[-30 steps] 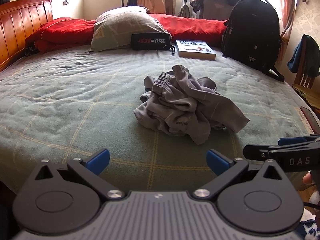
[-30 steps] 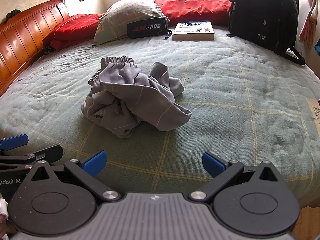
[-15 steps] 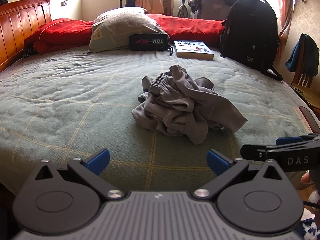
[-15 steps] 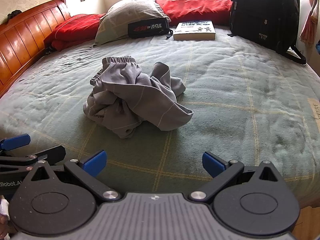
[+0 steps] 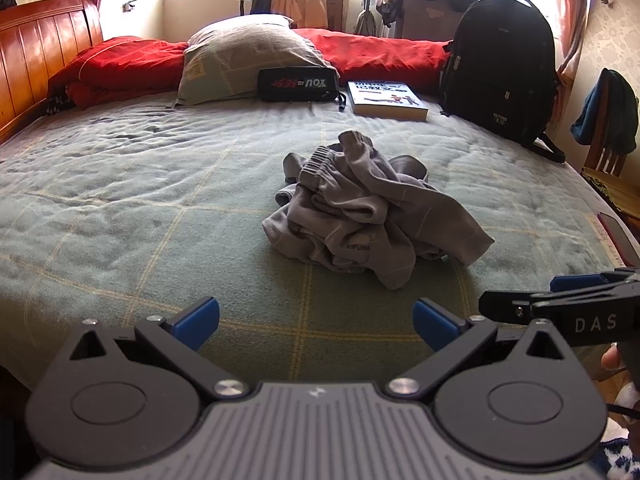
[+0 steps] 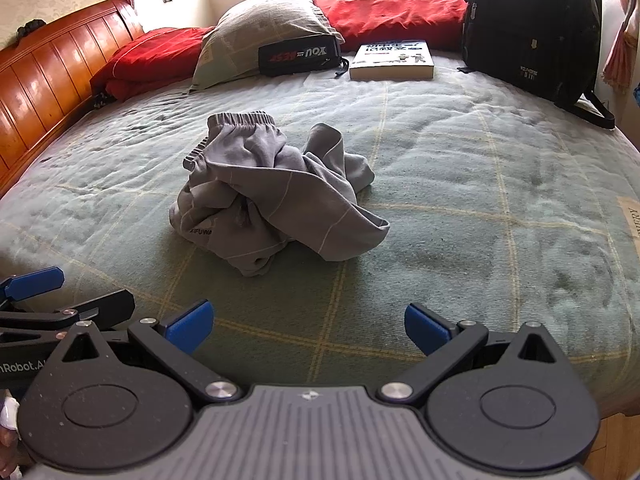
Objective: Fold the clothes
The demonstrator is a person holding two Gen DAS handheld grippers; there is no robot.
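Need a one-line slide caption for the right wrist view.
Right gripper open, short of crumpled grey shorts on green checked blanket; left gripper at frame's left edge.

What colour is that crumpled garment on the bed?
Grey, with thin pale lines; the garment shows best in the right wrist view.

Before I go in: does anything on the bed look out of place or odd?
Only the grey trousers, bunched in a crumpled heap mid-bed on the green checked blanket, elastic waistband uppermost. That is the job itself. Both the left gripper and right gripper are open and short of it.
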